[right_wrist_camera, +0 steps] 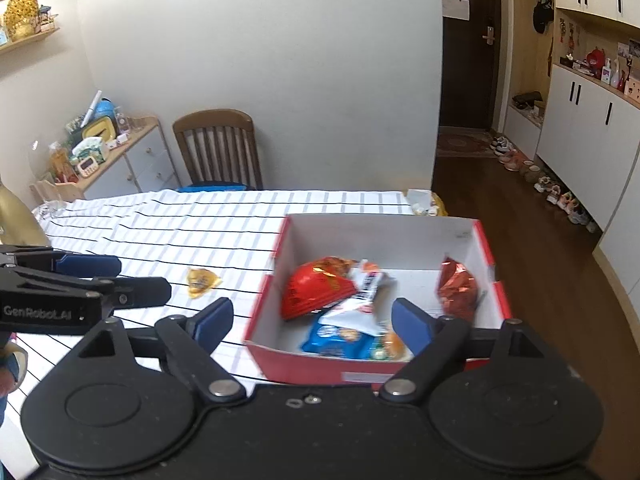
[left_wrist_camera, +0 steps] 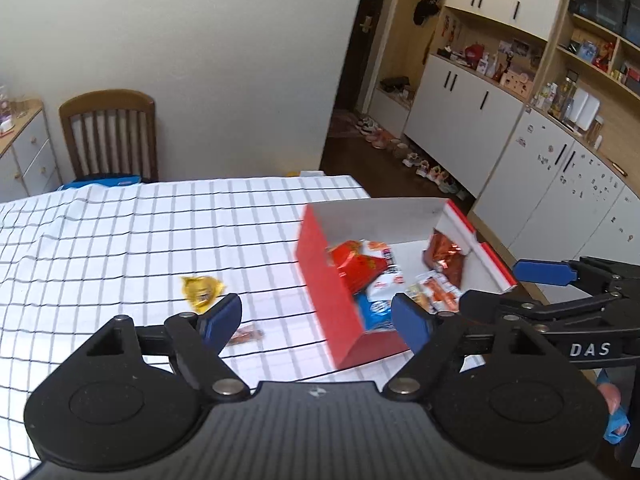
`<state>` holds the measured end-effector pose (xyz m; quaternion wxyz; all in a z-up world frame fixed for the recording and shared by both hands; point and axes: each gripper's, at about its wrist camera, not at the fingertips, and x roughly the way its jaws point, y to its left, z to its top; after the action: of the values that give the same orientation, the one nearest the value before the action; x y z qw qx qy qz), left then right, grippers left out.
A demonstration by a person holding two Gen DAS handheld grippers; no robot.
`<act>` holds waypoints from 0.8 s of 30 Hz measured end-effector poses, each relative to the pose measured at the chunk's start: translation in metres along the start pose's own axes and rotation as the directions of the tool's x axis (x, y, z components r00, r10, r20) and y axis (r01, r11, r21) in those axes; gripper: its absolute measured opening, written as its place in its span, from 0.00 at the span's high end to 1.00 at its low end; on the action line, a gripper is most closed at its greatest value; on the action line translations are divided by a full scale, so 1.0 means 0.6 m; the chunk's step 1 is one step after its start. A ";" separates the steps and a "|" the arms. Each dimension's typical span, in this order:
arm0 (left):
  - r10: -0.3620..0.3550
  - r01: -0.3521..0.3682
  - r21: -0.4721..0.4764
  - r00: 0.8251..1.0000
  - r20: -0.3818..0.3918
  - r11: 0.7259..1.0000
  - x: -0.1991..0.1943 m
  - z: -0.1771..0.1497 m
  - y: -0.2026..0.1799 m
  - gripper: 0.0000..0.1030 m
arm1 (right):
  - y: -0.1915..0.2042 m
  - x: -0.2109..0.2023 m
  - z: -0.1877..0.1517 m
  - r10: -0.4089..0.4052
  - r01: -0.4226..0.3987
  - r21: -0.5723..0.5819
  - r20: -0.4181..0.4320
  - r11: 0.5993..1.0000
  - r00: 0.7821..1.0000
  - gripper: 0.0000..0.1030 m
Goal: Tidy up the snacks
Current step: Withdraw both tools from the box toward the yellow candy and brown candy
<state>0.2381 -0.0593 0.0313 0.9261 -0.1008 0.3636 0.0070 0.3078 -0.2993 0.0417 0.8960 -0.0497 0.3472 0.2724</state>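
Checked tablecloth (left_wrist_camera: 120,232) over table | red box (left_wrist_camera: 336,292) at right edge — snack packets inside | yellow packet (left_wrist_camera: 201,289) on cloth left of box | left gripper (left_wrist_camera: 316,322) spread, empty | right gripper (right_wrist_camera: 312,322) spread, empty — above box's near wall

Table (right_wrist_camera: 168,224) covered with white cloth, thin dark grid lines, some wrinkles toward left side. Red cardboard box (right_wrist_camera: 272,356) with white inside stands directly on cloth, near right edge of table, open at top. Yellow snack packet (right_wrist_camera: 202,281) lies flat on cloth, left of box, apart from it. Small orange packet (left_wrist_camera: 244,336) lies on cloth nearer to front, between yellow packet and box, blurred. At far right corner of table, some crumpled white and yellow wrapping (right_wrist_camera: 426,202).
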 end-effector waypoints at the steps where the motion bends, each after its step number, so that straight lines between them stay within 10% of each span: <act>1: 0.005 -0.005 -0.005 1.000 -0.001 1.000 -0.004 -0.003 0.013 0.21 | 0.011 0.001 -0.001 0.004 -0.004 -0.001 0.003 1.000 1.000 0.13; 7: 0.017 -0.017 -0.024 1.000 -0.002 1.000 -0.020 -0.021 0.086 0.17 | 0.070 0.013 -0.008 0.026 -0.026 -0.012 0.010 1.000 1.000 0.07; 10: 0.018 -0.018 -0.021 1.000 0.003 1.000 -0.025 -0.032 0.116 0.00 | 0.095 0.021 -0.012 0.032 -0.032 -0.009 0.013 0.999 0.999 0.03; 24: 0.087 -0.089 -0.085 0.996 -0.034 0.992 0.024 -0.054 0.250 0.00 | 0.178 0.084 -0.025 0.020 -0.019 0.013 -0.038 1.000 0.999 0.00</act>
<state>0.2140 0.0804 -0.0289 0.9141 -0.1245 0.3810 0.0620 0.2741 -0.1900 0.0084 0.8868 -0.0457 0.3664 0.2780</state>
